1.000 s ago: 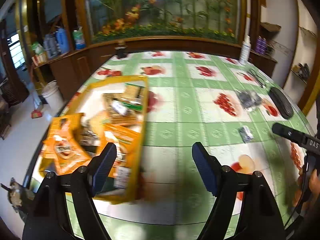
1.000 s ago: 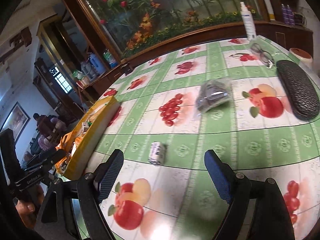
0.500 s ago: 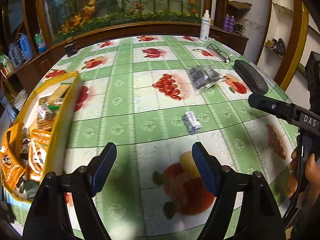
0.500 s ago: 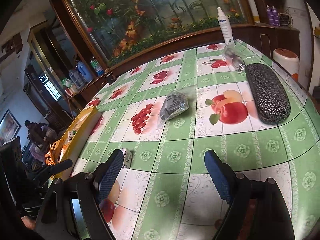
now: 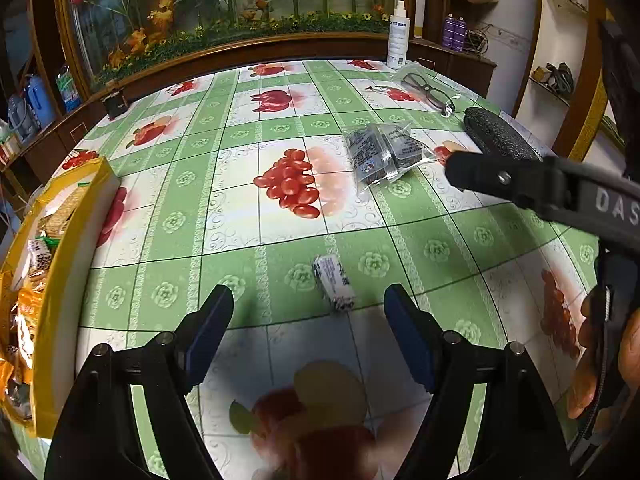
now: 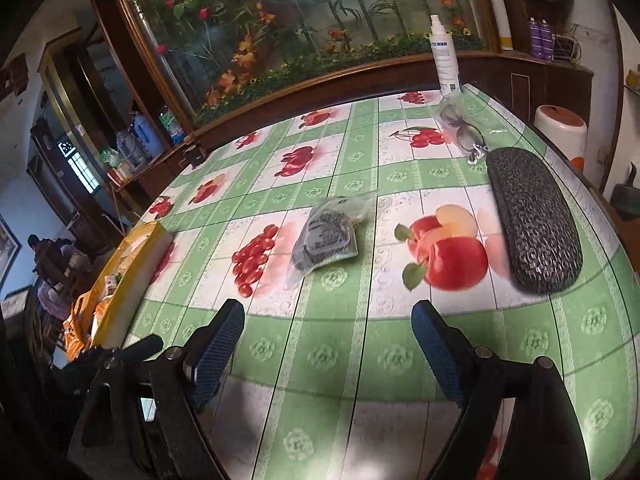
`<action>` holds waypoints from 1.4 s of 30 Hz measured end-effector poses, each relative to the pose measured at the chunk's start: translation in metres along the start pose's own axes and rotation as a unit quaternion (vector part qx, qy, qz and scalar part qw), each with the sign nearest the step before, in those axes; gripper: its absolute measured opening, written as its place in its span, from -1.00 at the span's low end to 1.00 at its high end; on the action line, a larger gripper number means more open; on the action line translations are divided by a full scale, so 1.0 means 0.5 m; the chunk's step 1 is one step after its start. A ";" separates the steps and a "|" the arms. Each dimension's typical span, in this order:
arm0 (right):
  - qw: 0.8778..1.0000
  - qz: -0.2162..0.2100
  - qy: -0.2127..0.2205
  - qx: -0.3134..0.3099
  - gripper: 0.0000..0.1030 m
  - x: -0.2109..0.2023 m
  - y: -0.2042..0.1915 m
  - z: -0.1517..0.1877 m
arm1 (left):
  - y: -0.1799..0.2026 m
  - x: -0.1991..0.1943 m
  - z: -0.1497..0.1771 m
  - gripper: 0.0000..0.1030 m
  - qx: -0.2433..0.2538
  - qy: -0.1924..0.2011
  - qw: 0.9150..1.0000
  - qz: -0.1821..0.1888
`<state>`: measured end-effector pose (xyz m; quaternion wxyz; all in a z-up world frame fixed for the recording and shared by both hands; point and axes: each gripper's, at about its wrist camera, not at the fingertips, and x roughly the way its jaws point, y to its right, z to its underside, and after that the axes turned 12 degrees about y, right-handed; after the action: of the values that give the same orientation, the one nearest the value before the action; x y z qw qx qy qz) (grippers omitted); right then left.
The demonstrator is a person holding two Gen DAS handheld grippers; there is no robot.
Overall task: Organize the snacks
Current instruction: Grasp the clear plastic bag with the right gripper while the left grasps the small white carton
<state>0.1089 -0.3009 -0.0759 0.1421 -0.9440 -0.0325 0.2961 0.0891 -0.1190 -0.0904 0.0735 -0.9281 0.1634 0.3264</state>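
Lining my wide-open, empty left tool [image 5: 308, 312] on the small white wrapped snack [image 5: 333, 282], I next needed descent; right tool [image 6: 328, 332] gaped empty too.

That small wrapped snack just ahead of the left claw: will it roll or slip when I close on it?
The small wrapped snack looks short and blocky, lying flat, so it probably won't roll. Its wrapper looks glossy on the smooth tablecloth, so it may skid if nudged. It seems light; the open left claw should straddle it before closing.
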 end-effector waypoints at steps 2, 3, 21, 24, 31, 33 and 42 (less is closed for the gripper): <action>1.000 -0.001 -0.004 -0.006 0.70 0.026 -0.008 -0.016 | -0.001 0.013 -0.006 0.51 -0.007 -0.002 1.000 -0.002; 1.000 0.000 -0.007 -0.012 0.70 0.039 -0.013 -0.021 | -0.003 0.018 -0.009 0.51 -0.011 -0.003 1.000 -0.001; 0.995 0.064 -0.056 -0.060 0.39 0.224 -0.034 -0.041 | -0.050 0.066 -0.014 0.50 -0.069 -0.026 0.996 0.040; 0.994 0.061 -0.049 -0.073 0.13 0.215 -0.038 -0.039 | -0.047 0.065 -0.014 0.50 -0.067 -0.024 0.996 0.048; 0.997 0.042 -0.027 -0.051 -0.09 0.167 -0.026 -0.039 | -0.027 0.074 -0.014 0.50 -0.049 -0.025 0.998 0.033; 0.998 0.034 -0.022 -0.042 -0.14 0.153 -0.019 -0.040 | -0.023 0.075 -0.013 0.50 -0.043 -0.023 0.998 0.027; 1.000 0.014 -0.006 -0.011 -0.23 0.101 0.005 -0.038 | -0.029 0.063 -0.006 -0.27 -0.025 -0.014 0.999 0.020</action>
<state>0.1611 -0.3005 -0.0896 0.1276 -0.9440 -0.0232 0.3033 0.1192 -0.1143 -0.1075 0.0457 -0.9215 0.1727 0.3449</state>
